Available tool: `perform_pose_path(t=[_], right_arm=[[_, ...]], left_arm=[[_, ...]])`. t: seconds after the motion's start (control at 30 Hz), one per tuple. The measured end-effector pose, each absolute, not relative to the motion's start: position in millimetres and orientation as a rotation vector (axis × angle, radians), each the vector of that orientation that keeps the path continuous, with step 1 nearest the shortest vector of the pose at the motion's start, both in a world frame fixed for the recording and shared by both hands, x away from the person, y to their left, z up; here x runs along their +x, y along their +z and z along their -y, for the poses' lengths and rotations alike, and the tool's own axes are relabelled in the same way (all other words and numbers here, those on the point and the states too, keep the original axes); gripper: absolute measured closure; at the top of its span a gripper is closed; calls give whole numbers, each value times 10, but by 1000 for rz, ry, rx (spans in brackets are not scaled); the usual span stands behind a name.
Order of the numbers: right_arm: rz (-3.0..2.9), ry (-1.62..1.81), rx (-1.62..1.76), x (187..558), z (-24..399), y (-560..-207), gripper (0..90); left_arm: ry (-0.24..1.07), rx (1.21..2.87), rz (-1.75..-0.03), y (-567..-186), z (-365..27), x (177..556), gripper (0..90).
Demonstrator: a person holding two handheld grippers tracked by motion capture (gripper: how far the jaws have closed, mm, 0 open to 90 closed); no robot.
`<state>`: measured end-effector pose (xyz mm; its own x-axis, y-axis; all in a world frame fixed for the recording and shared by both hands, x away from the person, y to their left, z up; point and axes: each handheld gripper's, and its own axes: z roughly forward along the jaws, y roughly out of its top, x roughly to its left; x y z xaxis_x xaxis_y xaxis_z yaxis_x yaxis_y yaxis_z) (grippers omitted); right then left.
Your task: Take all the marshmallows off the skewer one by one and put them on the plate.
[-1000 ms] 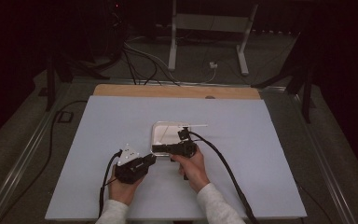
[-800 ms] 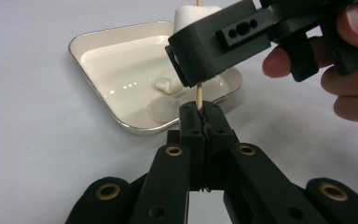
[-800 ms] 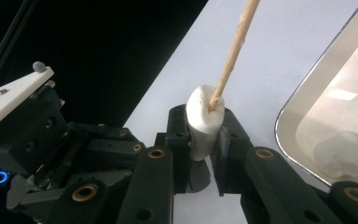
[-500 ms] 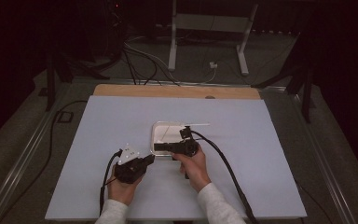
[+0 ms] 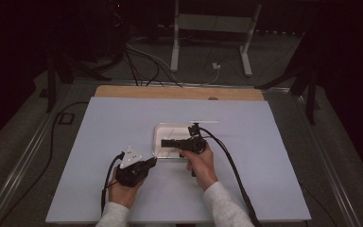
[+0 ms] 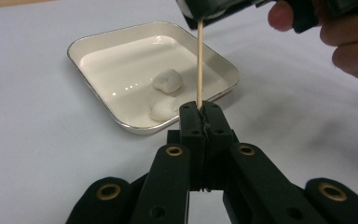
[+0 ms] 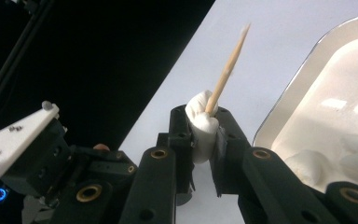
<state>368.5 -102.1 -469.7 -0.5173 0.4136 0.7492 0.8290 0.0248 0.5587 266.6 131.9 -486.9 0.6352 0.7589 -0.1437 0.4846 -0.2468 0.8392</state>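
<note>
A shallow white tray [image 5: 170, 130] sits mid-table; in the left gripper view the tray [image 6: 121, 46] holds two white marshmallows [image 6: 168, 80]. My left gripper [image 6: 204, 109] is shut on the lower end of a thin wooden skewer [image 6: 199, 65], which stands upright just in front of the tray. Above it, my right gripper [image 7: 205, 116] is shut on a white marshmallow [image 7: 200, 128] that the skewer [image 7: 226, 70] pierces, its pointed tip sticking out past the jaws. In the high view the left gripper [image 5: 150, 163] sits just below the right gripper [image 5: 166, 143] at the tray's near edge.
A thin pale stick [image 5: 203, 122] lies just beyond the tray. The pale blue mat [image 5: 264, 165] covers the table, with a wooden strip [image 5: 179, 92] at the far edge. Cables trail from both grippers toward the near edge. Dark floor and stands surround the table.
</note>
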Motion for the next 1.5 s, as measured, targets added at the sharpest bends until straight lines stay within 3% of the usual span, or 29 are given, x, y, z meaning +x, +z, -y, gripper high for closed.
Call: perform_pose_path(t=[1.5], right_arm=[[1852,-1627,-1379,3949,1421,-4494,806]], left_arm=[[375,1925,-991,-4880,-1404,2628,900]])
